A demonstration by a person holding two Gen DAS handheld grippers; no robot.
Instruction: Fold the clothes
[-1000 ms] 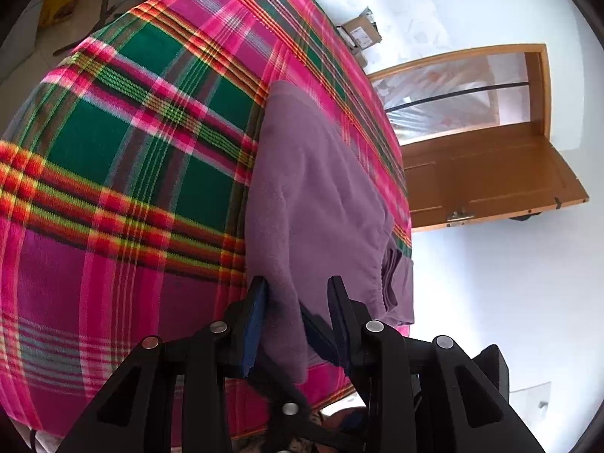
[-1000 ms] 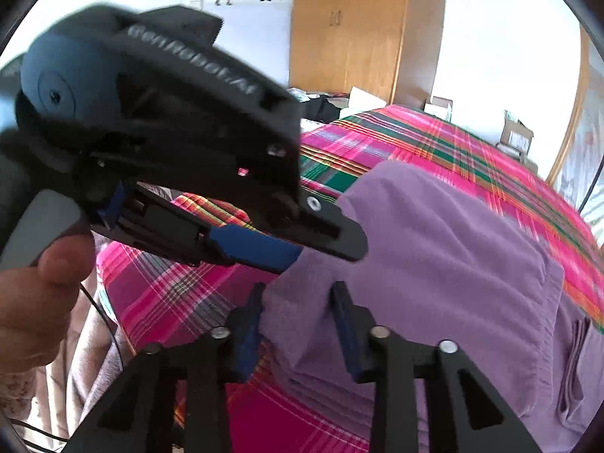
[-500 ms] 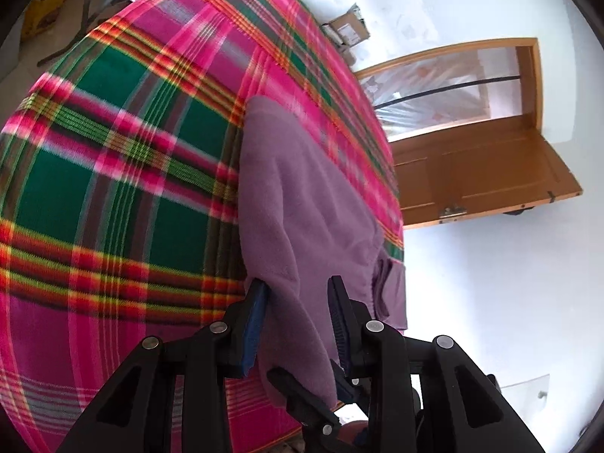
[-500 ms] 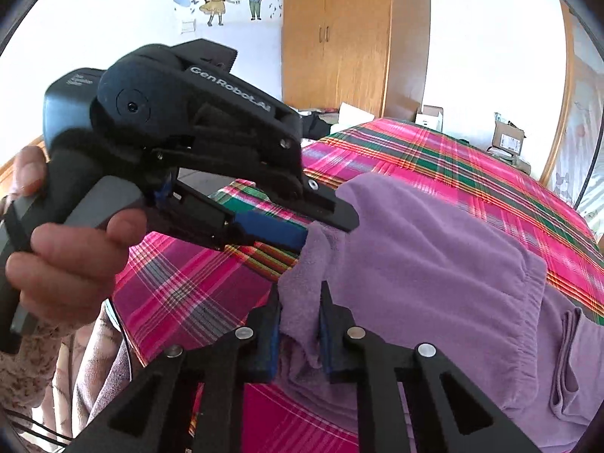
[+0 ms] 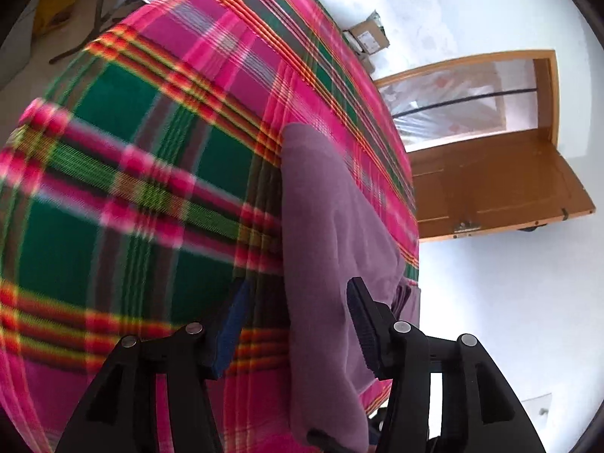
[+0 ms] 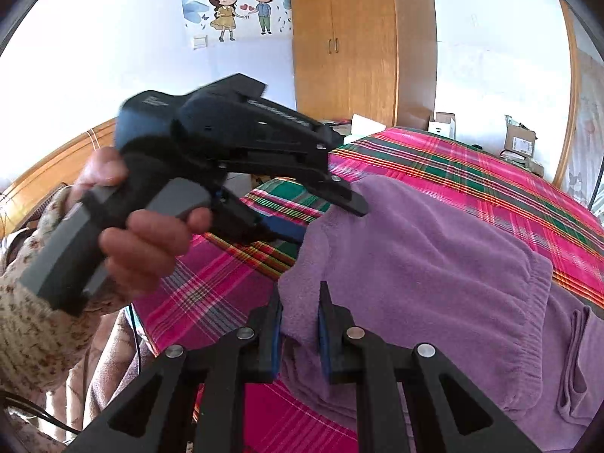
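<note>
**Purple fleece pants on the plaid bed, one gripper pinching, one letting go**

Starting closest in the right wrist view: the right gripper [image 6: 300, 321] sits at 6 o'clock with its jaws squeezed together on a bunched-up corner of the purple fleece pants [image 6: 434, 264], blue pads pressed into the fabric on both sides. The pants are partly folded over on themselves and fill the lower right of that view, from about 6 round to 3 o'clock, with the gathered waistband edge out toward 4.

Over at 9 o'clock a hand [image 6: 143, 241] in a speckled knit sleeve [image 6: 22, 321] grips the handle of the left gripper [image 6: 324, 215], its fingers reaching in over the near-left edge of the pants.

From the left wrist view, the left gripper [image 5: 298, 313] has its jaws opening: wide apart, with a fold of the pants [image 5: 332, 226] running up between them. The right pad is just beside the cloth; I can't tell if it touches. The left pad hangs clear, over the bedspread.

Under all of it is the pink and green plaid bedspread [image 5: 151, 151], a bit motion-blurred.

Farther back: cardboard boxes [image 6: 519, 143] at 2 o'clock past the bed, a wooden wardrobe [image 6: 358, 37] at 12, and a cartoon couple wall sticker [image 6: 241, 11] at 11. The left view has a wooden door [image 5: 490, 188] at 3 o'clock.
</note>
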